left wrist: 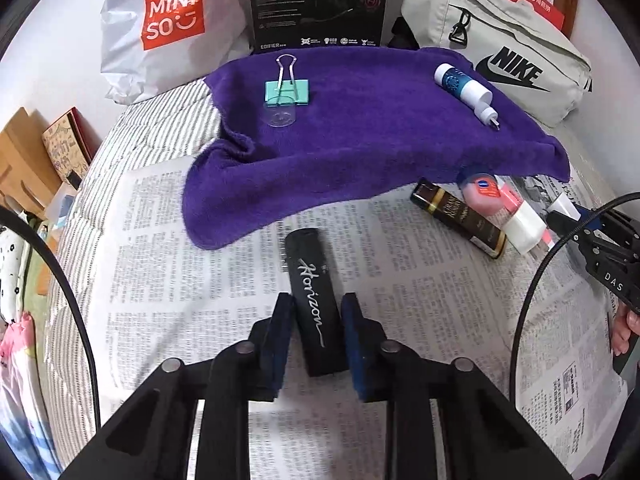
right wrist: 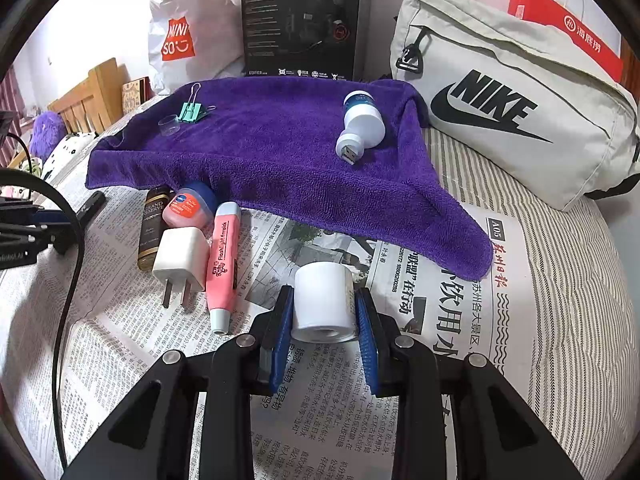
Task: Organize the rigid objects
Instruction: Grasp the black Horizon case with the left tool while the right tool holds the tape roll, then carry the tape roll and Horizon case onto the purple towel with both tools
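My left gripper (left wrist: 316, 316) has its pads on both sides of a black "Horizon" case (left wrist: 316, 300) that lies on the newspaper (left wrist: 200, 264). My right gripper (right wrist: 323, 312) is shut on a white paper roll (right wrist: 324, 300), just above the newspaper (right wrist: 340, 400). Beside it lie a pink highlighter (right wrist: 222, 268), a white plug adapter (right wrist: 180, 260), a pink Vaseline jar (right wrist: 188, 204) and a dark brown tube (right wrist: 150, 228). On the purple towel (right wrist: 272, 152) lie a green binder clip (left wrist: 286, 88), a clear cap (left wrist: 280, 114) and a white-and-blue USB device (right wrist: 360, 124).
A Nike bag (right wrist: 512, 120) lies at the right, a black headset box (right wrist: 300, 20) and a Miniso bag (left wrist: 168, 24) at the back. A wooden bed frame (right wrist: 92, 96) is at the left. The striped bedding (right wrist: 560, 280) slopes away right of the newspaper.
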